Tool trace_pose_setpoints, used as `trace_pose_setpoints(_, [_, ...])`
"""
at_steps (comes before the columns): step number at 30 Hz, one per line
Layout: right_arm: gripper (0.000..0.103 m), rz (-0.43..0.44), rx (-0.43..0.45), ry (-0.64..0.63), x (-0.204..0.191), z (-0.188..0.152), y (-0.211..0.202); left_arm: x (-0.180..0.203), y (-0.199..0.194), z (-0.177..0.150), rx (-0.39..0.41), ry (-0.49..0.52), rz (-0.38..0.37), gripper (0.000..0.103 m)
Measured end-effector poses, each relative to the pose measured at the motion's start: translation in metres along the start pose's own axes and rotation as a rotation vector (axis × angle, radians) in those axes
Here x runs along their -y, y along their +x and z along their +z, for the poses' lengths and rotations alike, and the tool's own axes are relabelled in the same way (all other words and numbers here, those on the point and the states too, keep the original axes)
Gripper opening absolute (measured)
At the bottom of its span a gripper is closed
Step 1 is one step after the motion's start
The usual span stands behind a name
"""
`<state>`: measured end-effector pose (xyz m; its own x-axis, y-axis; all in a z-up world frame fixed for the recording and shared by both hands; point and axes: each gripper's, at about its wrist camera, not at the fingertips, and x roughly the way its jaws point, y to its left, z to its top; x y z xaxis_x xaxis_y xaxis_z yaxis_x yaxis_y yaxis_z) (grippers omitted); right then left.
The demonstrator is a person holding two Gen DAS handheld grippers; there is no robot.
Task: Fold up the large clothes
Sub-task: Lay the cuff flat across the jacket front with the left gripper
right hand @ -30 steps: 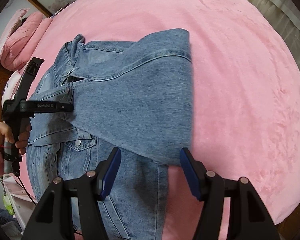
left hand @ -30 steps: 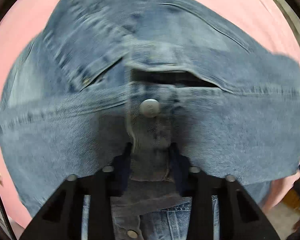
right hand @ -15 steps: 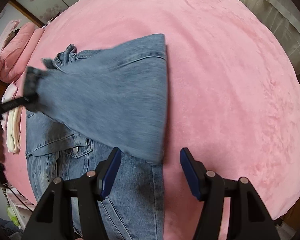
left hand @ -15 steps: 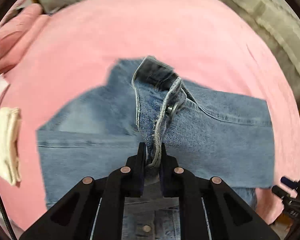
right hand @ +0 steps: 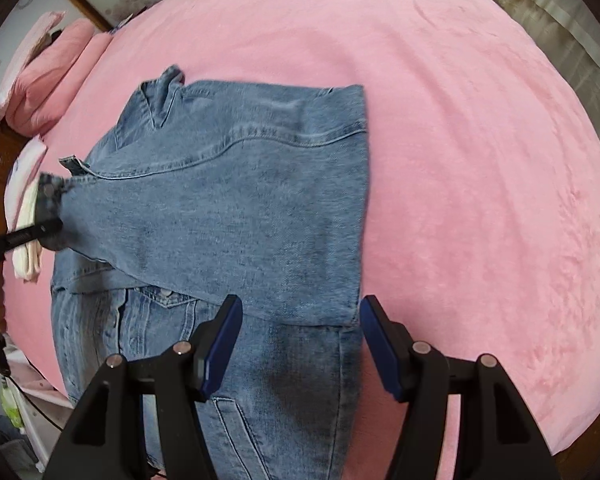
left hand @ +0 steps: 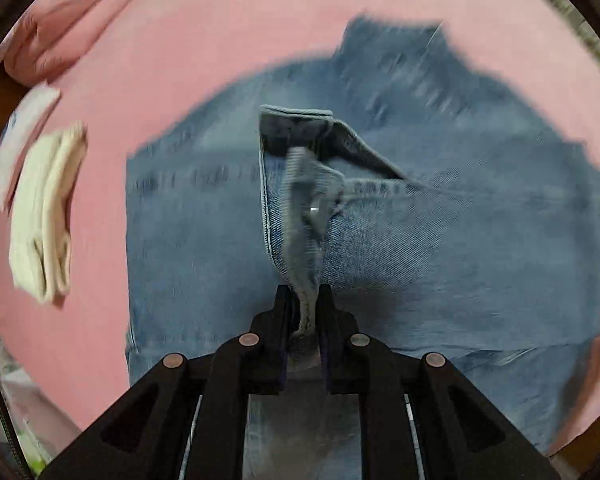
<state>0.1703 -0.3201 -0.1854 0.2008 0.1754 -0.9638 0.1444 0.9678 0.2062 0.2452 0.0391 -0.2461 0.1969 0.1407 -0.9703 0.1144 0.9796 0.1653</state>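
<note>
A blue denim jacket (right hand: pixel 236 216) lies on the pink bedspread (right hand: pixel 460 160), its sleeve folded across the body. My left gripper (left hand: pixel 303 312) is shut on the sleeve cuff (left hand: pixel 300 200) and holds it lifted over the jacket (left hand: pixel 460 240); it also shows at the left of the right wrist view (right hand: pixel 48 228). My right gripper (right hand: pixel 300 340) is open and empty, hovering over the jacket's lower part by the folded sleeve's edge.
A folded white cloth (left hand: pixel 44 216) lies on the bedspread left of the jacket, also in the right wrist view (right hand: pixel 26 240). Pink pillows (right hand: pixel 48 84) sit at the bed's far left. Curtains (right hand: pixel 560 12) hang beyond the bed's right side.
My left gripper has pulled the cuff out to the left, drawing the sleeve across the jacket. The right gripper stayed open, nearly still.
</note>
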Motion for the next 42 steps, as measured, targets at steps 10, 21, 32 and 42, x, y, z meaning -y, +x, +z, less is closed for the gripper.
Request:
trace_pose_setpoints(10, [0.061,-0.001,0.033,-0.008,-0.016,0.007,0.004,-0.010,0.025,-0.015,-0.117,-0.038,0.174,0.072])
trace_pose_setpoints(21, [0.003,0.218,0.071,0.001,-0.082,0.024,0.039,0.036,-0.050,-0.031,0.075,-0.001,-0.229,0.074])
trace_pose_setpoints(32, [0.000,0.296,-0.050,0.009,-0.110,0.011,0.109,0.060,0.051,-0.008,-0.140,-0.014,-0.290,0.038])
trace_pose_setpoints(42, [0.000,-0.094,0.097,0.344,0.055,-0.014,0.048,-0.003,0.068,-0.012,-0.141,-0.052,-0.174,0.001])
